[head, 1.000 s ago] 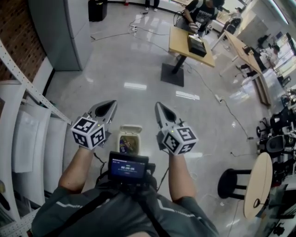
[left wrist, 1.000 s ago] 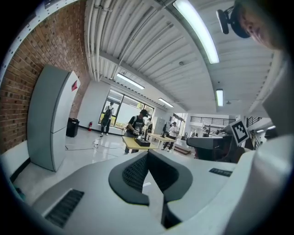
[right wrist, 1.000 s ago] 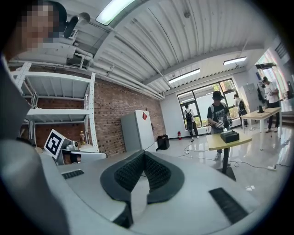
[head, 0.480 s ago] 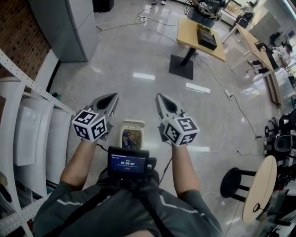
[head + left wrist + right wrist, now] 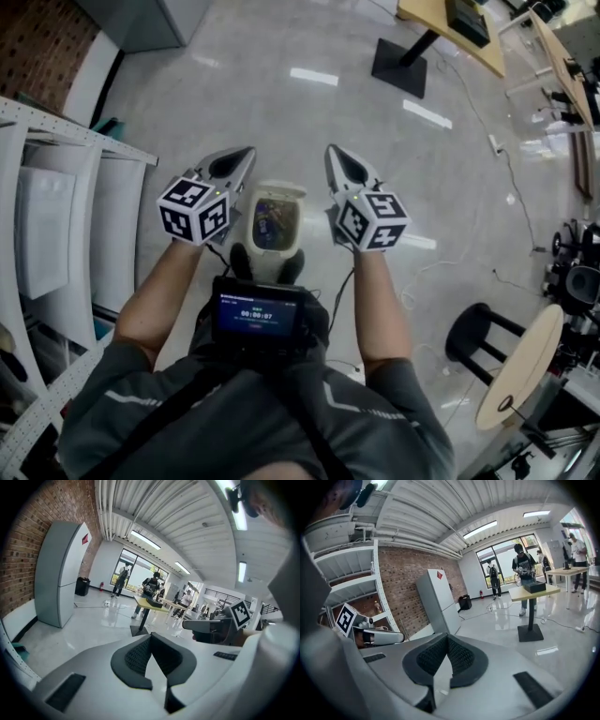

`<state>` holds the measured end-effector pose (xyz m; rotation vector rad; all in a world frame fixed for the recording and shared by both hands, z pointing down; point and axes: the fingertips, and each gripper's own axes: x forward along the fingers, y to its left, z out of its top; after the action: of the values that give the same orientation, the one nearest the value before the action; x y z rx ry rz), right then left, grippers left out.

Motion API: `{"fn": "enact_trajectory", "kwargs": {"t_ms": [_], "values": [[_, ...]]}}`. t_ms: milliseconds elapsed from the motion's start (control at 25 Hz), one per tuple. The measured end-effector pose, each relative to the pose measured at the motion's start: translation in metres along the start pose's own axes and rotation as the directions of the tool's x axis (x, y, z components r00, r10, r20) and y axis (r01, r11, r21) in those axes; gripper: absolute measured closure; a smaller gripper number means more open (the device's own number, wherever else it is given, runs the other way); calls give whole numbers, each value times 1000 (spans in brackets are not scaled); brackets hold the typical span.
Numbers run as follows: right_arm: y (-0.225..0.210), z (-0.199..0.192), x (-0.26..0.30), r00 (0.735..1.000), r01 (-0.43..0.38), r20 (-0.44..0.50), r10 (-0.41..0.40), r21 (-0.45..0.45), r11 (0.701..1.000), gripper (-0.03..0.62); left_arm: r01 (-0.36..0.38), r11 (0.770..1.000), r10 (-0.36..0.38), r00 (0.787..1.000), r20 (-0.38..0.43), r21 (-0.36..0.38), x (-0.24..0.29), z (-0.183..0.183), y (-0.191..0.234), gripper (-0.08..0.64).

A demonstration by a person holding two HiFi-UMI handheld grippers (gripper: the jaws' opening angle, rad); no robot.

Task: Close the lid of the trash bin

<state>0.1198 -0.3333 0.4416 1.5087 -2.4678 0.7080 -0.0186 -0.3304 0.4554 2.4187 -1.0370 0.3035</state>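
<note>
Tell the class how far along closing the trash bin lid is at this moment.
Done: nothing yet. The trash bin has its lid open, with the contents showing.
In hand: the left gripper and right gripper hang either side of the bin, jaws together, empty, neither on the lid.
Left: reach the lid and swing it shut.

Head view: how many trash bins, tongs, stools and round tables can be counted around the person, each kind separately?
Trash bin: 1
Tongs: 2, left tongs and right tongs
Stool: 1
Round table: 1
Total: 5
</note>
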Motion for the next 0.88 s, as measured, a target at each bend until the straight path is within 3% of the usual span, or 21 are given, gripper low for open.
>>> {"fn": "enact_trajectory", "kwargs": {"t_ms": [560,880], "values": [[-42,-139,78,976,20,-217,-9,50,999,581,-46,997,32,979,-202,-63,75,-119,59,566],[-62,-230,103,923,69,-384,-12,136,988,581,-67,994,35,940,-340,-85,106,-188,78,566]]}}
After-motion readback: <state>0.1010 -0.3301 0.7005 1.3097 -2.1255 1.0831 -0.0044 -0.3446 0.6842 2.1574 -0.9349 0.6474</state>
